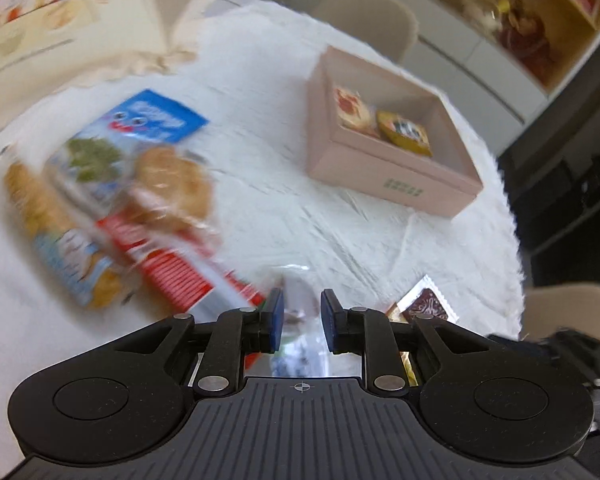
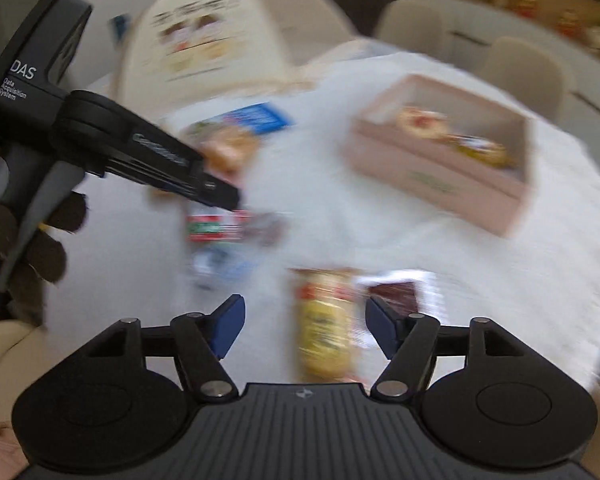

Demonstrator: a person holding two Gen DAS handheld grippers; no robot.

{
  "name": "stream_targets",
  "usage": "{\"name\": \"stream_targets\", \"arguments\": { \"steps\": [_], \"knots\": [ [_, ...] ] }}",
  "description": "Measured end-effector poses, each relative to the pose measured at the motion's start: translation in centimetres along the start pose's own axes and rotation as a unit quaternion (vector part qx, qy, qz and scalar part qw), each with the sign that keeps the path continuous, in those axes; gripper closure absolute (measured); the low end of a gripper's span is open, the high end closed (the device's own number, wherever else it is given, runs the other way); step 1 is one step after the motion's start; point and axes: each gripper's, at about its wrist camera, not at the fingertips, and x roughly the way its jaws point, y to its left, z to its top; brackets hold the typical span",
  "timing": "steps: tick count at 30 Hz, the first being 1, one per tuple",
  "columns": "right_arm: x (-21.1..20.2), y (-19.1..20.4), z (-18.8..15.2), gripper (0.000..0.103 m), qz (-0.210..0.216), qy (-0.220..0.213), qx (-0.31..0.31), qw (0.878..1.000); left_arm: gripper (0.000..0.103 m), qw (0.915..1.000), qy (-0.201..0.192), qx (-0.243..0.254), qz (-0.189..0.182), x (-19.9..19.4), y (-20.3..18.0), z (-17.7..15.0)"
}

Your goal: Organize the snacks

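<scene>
My left gripper is shut on a clear-wrapped snack packet that sits between its blue pads. From the right wrist view, the left gripper hovers over blurred packets. My right gripper is open, its jaws standing wide over a yellow snack packet on the cloth, without touching it. A brown packet with a white edge lies beside the right finger. The pink box holds a red-and-white round snack and a yellow one.
A pile of snacks lies at the left: a blue packet, a bun, a biscuit pack, a red packet. A cream printed bag stands at the back. Beige chairs ring the white-clothed table.
</scene>
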Motion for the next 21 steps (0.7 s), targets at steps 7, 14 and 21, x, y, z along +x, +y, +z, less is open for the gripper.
{"name": "stream_targets", "arguments": {
  "steps": [7,14,21],
  "knots": [
    [-1.5,-3.8,-2.9,0.035,-0.054,0.010,0.063,0.996,0.069,0.9932,0.023,0.077,0.084,4.6,-2.3,0.1],
    [-1.2,-4.1,-4.7,0.034,-0.128,0.013,0.032,0.991,0.065,0.9958,0.042,0.056,0.059,5.2,-1.7,-0.1],
    [-0.3,-4.9,-4.0,0.034,-0.078,0.008,0.056,0.995,0.064,0.9948,0.066,0.076,0.013,3.5,-3.8,-3.8]
  ]
}}
